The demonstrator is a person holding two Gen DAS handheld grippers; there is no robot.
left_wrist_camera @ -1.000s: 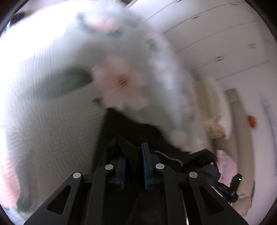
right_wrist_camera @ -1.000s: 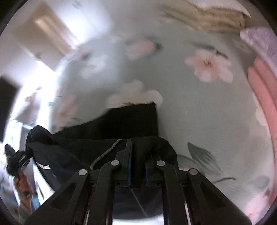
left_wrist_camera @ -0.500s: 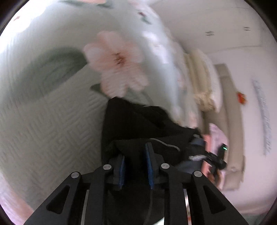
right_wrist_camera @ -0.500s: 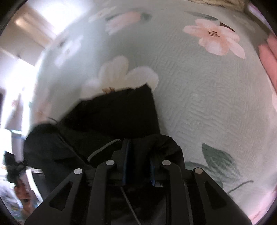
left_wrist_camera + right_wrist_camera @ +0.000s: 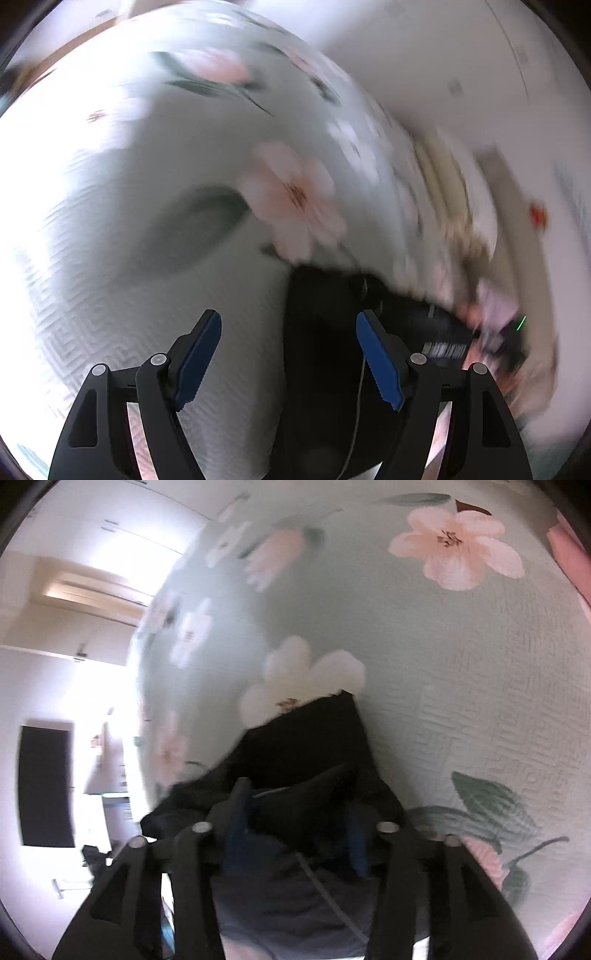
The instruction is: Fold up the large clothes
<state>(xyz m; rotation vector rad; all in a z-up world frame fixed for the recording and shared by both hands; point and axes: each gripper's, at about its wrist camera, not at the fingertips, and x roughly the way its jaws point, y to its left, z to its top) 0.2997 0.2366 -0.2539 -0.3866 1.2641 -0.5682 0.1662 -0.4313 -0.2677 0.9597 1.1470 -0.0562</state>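
Both grippers have just been opening their jaws, letting go of the black garment (image 5: 325,350) that they were pinching a second ago. From the left wrist, the left gripper (image 5: 288,358) is standing wide apart, its blue pads (image 5: 197,363) touching nothing; the garment's edge is lying between and beyond the right-hand pad, loose on the bedspread (image 5: 122,280). From the right wrist, the right gripper (image 5: 295,830) is also parting, blurred by motion, with a rumpled fold of the garment (image 5: 314,753) bunching between its fingers but no longer pressed by them.

The garment is lying on a bed covered by a pale green quilted bedspread (image 5: 480,701), stitched in a maze-like pattern and printed with large pink and white flowers and dark green leaves. In the right wrist view one corner of the garment is reaching up to a white flower (image 5: 303,679). A pale cord (image 5: 325,897) is running across the cloth near the bottom of the frame.

Around the bed, the room is showing white walls and cupboard doors (image 5: 480,74), heavily blurred in the left view. A cream pile of bedding (image 5: 447,192) is sitting at the far side of the bed. In the right view bright light is flooding in at left, beside a dark rectangular panel (image 5: 46,786) on the wall.
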